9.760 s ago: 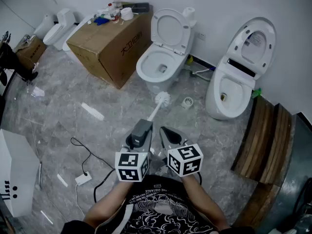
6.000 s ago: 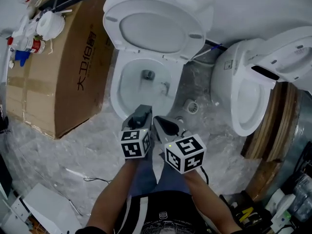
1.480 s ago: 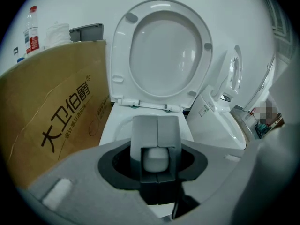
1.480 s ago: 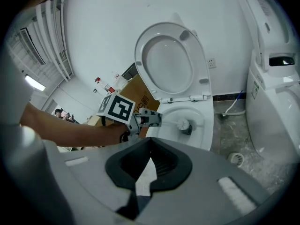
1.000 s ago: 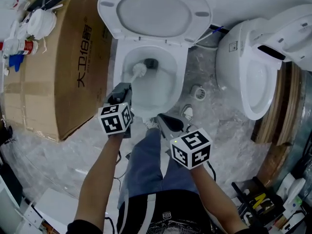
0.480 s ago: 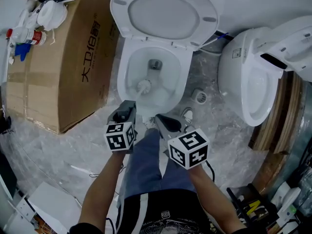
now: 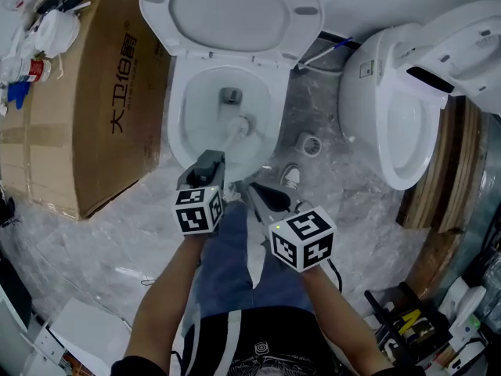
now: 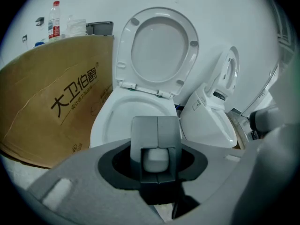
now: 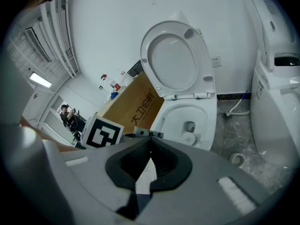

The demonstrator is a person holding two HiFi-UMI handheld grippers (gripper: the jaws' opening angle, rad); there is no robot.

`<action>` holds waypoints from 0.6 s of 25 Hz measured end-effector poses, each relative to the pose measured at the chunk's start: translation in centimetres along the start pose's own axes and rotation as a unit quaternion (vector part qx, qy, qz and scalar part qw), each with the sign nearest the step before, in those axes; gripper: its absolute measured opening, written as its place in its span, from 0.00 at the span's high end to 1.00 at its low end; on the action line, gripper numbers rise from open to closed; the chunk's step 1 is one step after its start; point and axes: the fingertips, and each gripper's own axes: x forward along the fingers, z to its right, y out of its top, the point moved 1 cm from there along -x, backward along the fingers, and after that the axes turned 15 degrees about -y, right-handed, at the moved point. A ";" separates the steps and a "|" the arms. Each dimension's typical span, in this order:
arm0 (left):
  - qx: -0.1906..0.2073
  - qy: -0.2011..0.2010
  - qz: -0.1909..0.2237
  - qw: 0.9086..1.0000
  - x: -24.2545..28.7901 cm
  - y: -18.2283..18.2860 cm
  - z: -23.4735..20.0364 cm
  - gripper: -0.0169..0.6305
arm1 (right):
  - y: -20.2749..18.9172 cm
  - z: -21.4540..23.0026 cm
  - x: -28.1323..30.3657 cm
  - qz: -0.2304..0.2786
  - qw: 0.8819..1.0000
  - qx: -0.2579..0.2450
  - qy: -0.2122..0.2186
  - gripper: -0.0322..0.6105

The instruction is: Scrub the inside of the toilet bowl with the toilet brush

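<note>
In the head view the white toilet bowl (image 7: 182,128) stands open, its lid (image 7: 231,10) raised against the wall. The toilet brush's white head (image 7: 239,125) is down inside the bowl, just right of the drain. My left gripper (image 7: 208,166) is shut on the brush handle (image 8: 156,159) at the bowl's near rim; the same bowl (image 8: 119,114) shows beyond the left gripper (image 8: 157,123). My right gripper (image 7: 261,197) hangs shut and empty to the right, short of the bowl. From the right gripper (image 9: 150,136) I see the brush head (image 9: 190,138) in the bowl (image 9: 206,121).
A large cardboard box (image 7: 78,92) with bottles (image 7: 23,69) on top stands left of the toilet. A second toilet (image 7: 395,112) stands right, with wooden planks (image 7: 438,186) beyond it. The brush holder (image 7: 311,143) sits on the marble floor between them. The person's jeans-clad legs (image 7: 235,265) are below.
The brush head has swept from the bowl's near left side to the right of the drain. The left gripper moved a little right with it. The right gripper has stayed shut.
</note>
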 end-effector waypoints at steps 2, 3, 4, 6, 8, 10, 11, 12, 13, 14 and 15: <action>-0.002 0.006 0.002 1.000 0.5 0.8 -0.2 0.71 | -0.5 0.5 -0.3 -0.002 1.000 0.004 -0.002 0.95; -0.002 0.010 0.002 1.000 0.5 1.0 -0.4 0.71 | -0.7 0.7 -0.4 -0.003 1.000 0.006 -0.003 0.95; 0.001 0.014 0.001 1.000 0.4 1.2 -0.7 0.71 | -0.8 0.9 -0.5 -0.003 1.000 0.007 -0.003 0.95; 0.009 0.022 -0.005 1.000 0.2 1.1 -1.3 0.71 | -0.7 1.1 -0.6 -0.001 1.000 0.011 -0.004 0.95; 0.012 0.026 -0.013 1.000 0.3 0.7 -2.0 0.71 | -0.6 1.2 -0.6 0.000 1.000 0.014 -0.006 0.95; 0.013 0.028 -0.019 0.999 0.9 0.5 -2.8 0.71 | -0.5 1.3 -0.4 0.002 1.000 0.015 -0.008 0.95; 0.014 0.029 -0.019 0.999 1.3 0.6 -3.2 0.71 | -0.5 1.3 -0.2 0.002 1.000 0.015 -0.008 0.95; 0.015 0.030 -0.018 0.999 1.6 0.7 -3.6 0.70 | -0.6 1.3 0.0 0.001 1.000 0.015 -0.009 0.95; 0.016 0.032 -0.016 0.999 2.0 0.9 -3.9 0.71 | -0.8 1.4 0.1 -0.001 1.000 0.016 -0.010 0.95; 0.015 0.033 -0.015 0.999 2.6 1.1 -4.2 0.70 | -1.0 1.6 0.3 -0.003 1.000 0.017 -0.011 0.95; 0.014 0.034 -0.014 0.999 3.2 1.3 -4.5 0.70 | -1.2 1.8 0.4 -0.006 1.000 0.019 -0.014 0.95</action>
